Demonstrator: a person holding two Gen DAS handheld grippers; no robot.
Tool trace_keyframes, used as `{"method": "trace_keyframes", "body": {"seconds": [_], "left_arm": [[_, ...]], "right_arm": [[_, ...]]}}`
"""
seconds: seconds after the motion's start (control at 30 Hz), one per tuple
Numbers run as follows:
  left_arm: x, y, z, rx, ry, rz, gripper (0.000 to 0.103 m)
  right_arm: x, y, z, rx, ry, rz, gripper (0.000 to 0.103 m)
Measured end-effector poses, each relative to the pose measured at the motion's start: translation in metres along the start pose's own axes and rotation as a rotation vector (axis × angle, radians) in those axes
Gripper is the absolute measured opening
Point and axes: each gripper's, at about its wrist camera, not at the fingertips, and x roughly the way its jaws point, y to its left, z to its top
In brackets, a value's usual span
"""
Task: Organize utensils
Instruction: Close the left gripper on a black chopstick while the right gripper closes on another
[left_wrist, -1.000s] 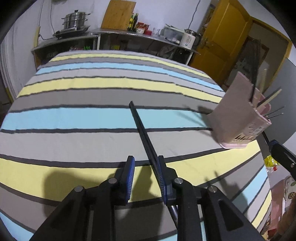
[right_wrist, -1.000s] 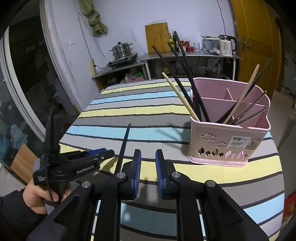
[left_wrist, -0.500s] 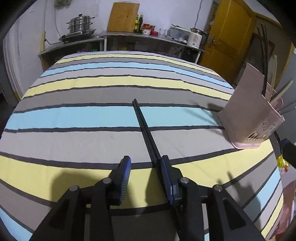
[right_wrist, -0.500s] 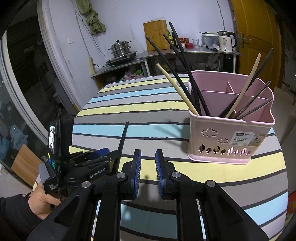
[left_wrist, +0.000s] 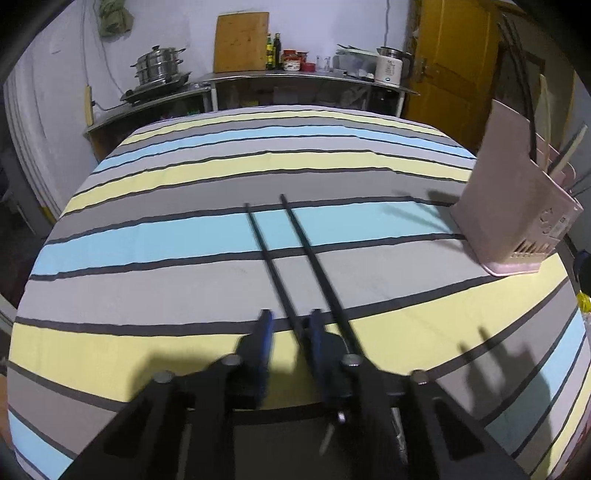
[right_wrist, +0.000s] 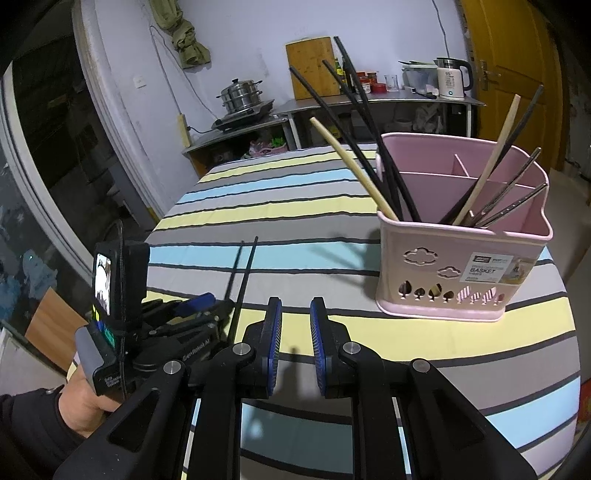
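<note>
Two black chopsticks (left_wrist: 291, 254) lie on the striped tablecloth, spread slightly apart. My left gripper (left_wrist: 288, 325) is open over their near ends; one stick runs between the jaws beside the right pad, the other passes outside the right finger. They also show in the right wrist view (right_wrist: 242, 273), with the left gripper (right_wrist: 199, 306) at their near ends. A pink utensil basket (right_wrist: 458, 266) with several chopsticks stands at the right, also in the left wrist view (left_wrist: 517, 206). My right gripper (right_wrist: 295, 332) is open and empty, above the table left of the basket.
The round table (left_wrist: 184, 240) has a striped cloth; its edge drops off on all sides. A counter (left_wrist: 295, 77) with a steamer pot, a cutting board and a kettle stands behind. A yellow door (left_wrist: 454, 66) is at the back right.
The pair of chopsticks has split apart and now lies as two separate sticks. The left gripper's jaws have narrowed a little and the view has shifted and blurred. The right gripper has barely moved.
</note>
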Motion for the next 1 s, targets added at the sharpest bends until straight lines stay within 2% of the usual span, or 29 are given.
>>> {"method": "trace_keyframes", "body": {"seconds": [0.33,0.47,0.57,0.83,1.0], "left_arm": [[-0.015,0.063,-0.016,-0.122,0.005,0.041,0.007],[-0.018,0.082,-0.018,-0.153,0.007,0.024,0.007],[-0.014,0.092,-0.014,-0.176,0.015,-0.019,0.007],[0.005,0.100,0.012,-0.166,0.030,-0.052,0.008],[0.012,0.098,0.022,-0.138,0.031,-0.045,0.008]], "right_arm": [[0.030,0.027,-0.006,-0.040,0.053,0.054,0.016],[0.049,0.034,-0.005,-0.046,0.076,0.070,0.016],[0.065,0.039,-0.002,-0.050,0.094,0.077,0.016],[0.102,0.052,0.013,-0.067,0.124,0.080,0.016],[0.127,0.060,0.019,-0.087,0.152,0.067,0.016]]}}
